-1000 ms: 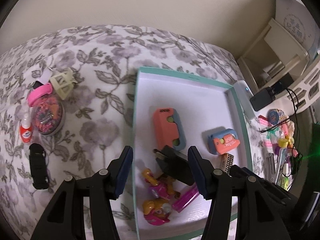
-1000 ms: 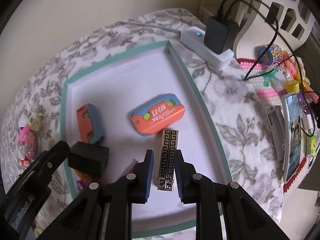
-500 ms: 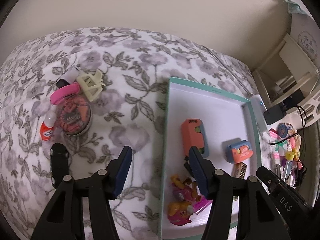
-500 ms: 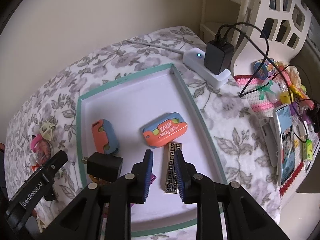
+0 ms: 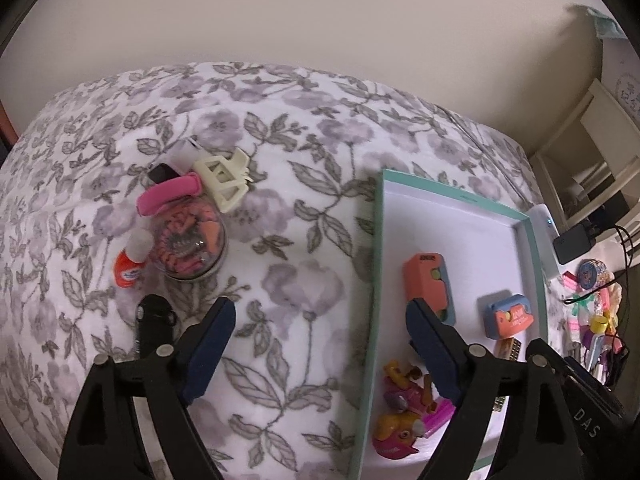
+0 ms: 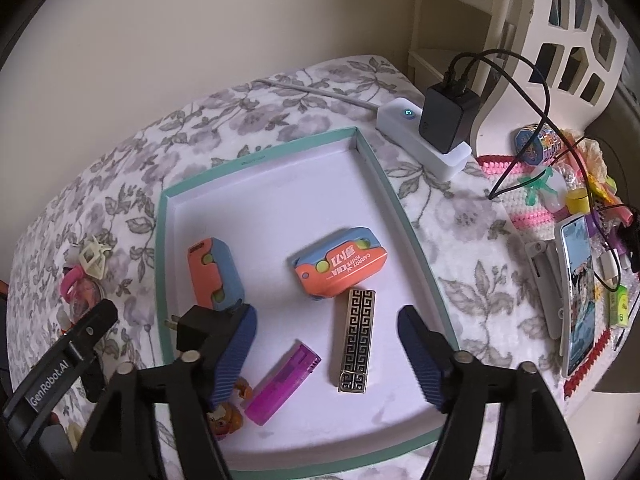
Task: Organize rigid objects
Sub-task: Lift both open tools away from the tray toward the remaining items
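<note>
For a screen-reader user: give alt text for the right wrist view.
The right gripper, jaws opening, hangs over a gold bar lying free in a teal-rimmed tray. Two orange-blue toys, a purple lighter and a black plug lie alongside.

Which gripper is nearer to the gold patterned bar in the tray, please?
Right. The right gripper, jaws opening, straddles the bar; the left gripper hangs over the blanket beside the tray.

The tray [image 6: 404, 216] holds two orange-and-blue folding toys [image 6: 340, 268], one gold patterned bar [image 6: 356, 336], one purple lighter [image 6: 284, 384].
</note>
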